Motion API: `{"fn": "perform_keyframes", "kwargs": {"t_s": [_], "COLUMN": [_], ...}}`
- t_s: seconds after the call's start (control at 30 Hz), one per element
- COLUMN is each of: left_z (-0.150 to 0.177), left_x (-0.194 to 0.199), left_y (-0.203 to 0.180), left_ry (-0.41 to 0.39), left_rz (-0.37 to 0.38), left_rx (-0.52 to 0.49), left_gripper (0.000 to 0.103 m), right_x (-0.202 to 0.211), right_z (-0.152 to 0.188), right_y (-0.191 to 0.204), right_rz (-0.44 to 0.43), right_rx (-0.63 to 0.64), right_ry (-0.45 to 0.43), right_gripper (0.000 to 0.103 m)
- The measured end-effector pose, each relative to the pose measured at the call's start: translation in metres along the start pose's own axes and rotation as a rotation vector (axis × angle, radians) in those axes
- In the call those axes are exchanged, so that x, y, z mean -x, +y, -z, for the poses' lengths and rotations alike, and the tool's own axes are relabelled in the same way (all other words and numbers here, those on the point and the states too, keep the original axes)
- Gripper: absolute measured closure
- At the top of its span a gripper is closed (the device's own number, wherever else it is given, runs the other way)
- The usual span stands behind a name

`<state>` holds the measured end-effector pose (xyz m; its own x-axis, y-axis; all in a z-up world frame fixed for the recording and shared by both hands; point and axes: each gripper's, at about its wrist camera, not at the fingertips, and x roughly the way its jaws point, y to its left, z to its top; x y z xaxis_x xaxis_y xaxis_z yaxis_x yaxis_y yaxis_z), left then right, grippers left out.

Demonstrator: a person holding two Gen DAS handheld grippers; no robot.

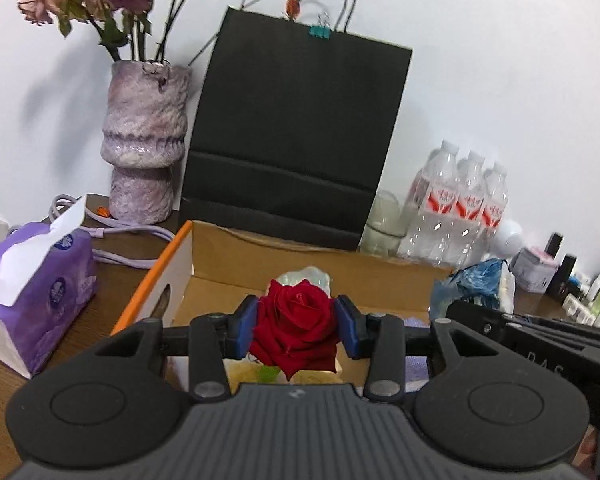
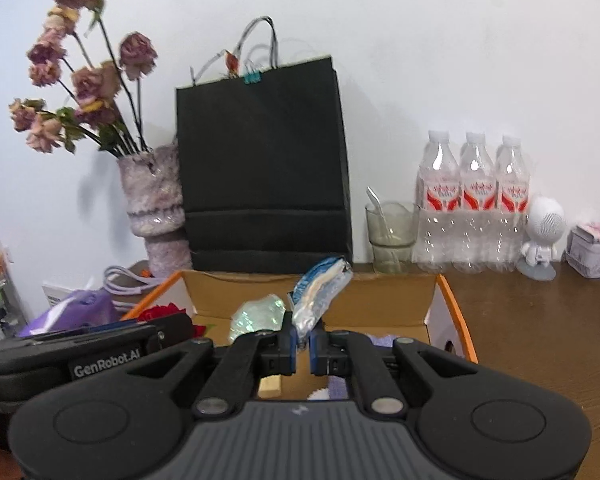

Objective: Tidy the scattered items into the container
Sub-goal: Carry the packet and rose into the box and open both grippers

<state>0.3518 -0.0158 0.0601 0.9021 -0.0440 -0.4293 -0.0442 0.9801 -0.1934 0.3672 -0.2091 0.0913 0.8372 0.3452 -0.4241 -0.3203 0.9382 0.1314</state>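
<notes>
The only clear writing is "GenRobot.AI", white on the black side of the left hand-held gripper as seen from the right wrist; the right hand-held gripper's body in the left wrist view carries pale letters too faint to read with confidence. The three water bottles by the wall wear red-and-white labels whose print is too blurred to read, and the purple tissue pack bears a round emblem, not legible. The left hand-held gripper has its blue pads partly closed on a red rose, pressing the bloom from both sides, with a bit of green stem showing below. It holds the rose above the open cardboard box, which has orange edges and sits on the wooden tabletop in front of a black paper bag. The right hand-held gripper is nearly closed, its pads pinching the lower end of a crinkled blue-and-white wrapper that stands up over the box. A shiny pale crumpled piece lies inside the box just left of the wrapper, and a small tan block shows below the fingers. Left of the bag stands a mottled purple vase of dried roses.
</notes>
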Motion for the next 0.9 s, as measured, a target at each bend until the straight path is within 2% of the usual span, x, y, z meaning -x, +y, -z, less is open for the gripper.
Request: {"fn": "perform_keyframes", "kwargs": {"t_s": [0.2,0.3,0.37,0.4,0.43,0.47,0.5,0.57,0.7,0.9], "left_z": [0.003,0.003,0.003,0.002,0.002,0.001,-0.001,-0.004,-0.008,-0.007], "left_x": [-0.004,-0.002,-0.002,-0.001,0.0,0.001,0.002,0.007,0.012,0.013], "left_y": [0.0,0.002,0.002,0.002,0.002,0.001,0.0,0.002,0.007,0.002], "left_ry": [0.004,-0.007,-0.005,-0.004,-0.004,-0.007,-0.014,-0.036,-0.036,-0.034], "left_rz": [-0.021,-0.034,-0.044,-0.05,-0.059,-0.09,-0.139,-0.166,-0.144,-0.144], "left_rx": [-0.015,-0.001,-0.004,-0.006,-0.012,-0.021,-0.038,-0.058,-0.016,-0.042], "left_gripper": [0.06,0.056,0.049,0.036,0.013,0.005,0.0,0.0,0.0,0.0], "right_x": [-0.006,-0.005,-0.004,-0.004,-0.004,-0.005,-0.006,-0.007,-0.005,-0.004], "right_z": [0.003,0.002,0.001,0.001,0.0,0.0,-0.001,-0.004,-0.008,-0.007], "right_y": [-0.003,-0.005,-0.007,-0.008,-0.01,-0.012,-0.014,-0.019,-0.022,-0.021], "right_rz": [0.006,0.014,0.019,0.021,0.023,0.02,0.012,0.035,0.02,0.031], "right_rx": [-0.005,-0.011,-0.018,-0.022,-0.032,-0.037,-0.042,-0.052,-0.037,-0.021], "right_ry": [0.02,0.014,0.016,0.019,0.023,0.034,0.054,0.075,0.069,0.073], "right_gripper": [0.098,0.098,0.097,0.093,0.09,0.072,0.037,0.001,0.0,0.0]}}
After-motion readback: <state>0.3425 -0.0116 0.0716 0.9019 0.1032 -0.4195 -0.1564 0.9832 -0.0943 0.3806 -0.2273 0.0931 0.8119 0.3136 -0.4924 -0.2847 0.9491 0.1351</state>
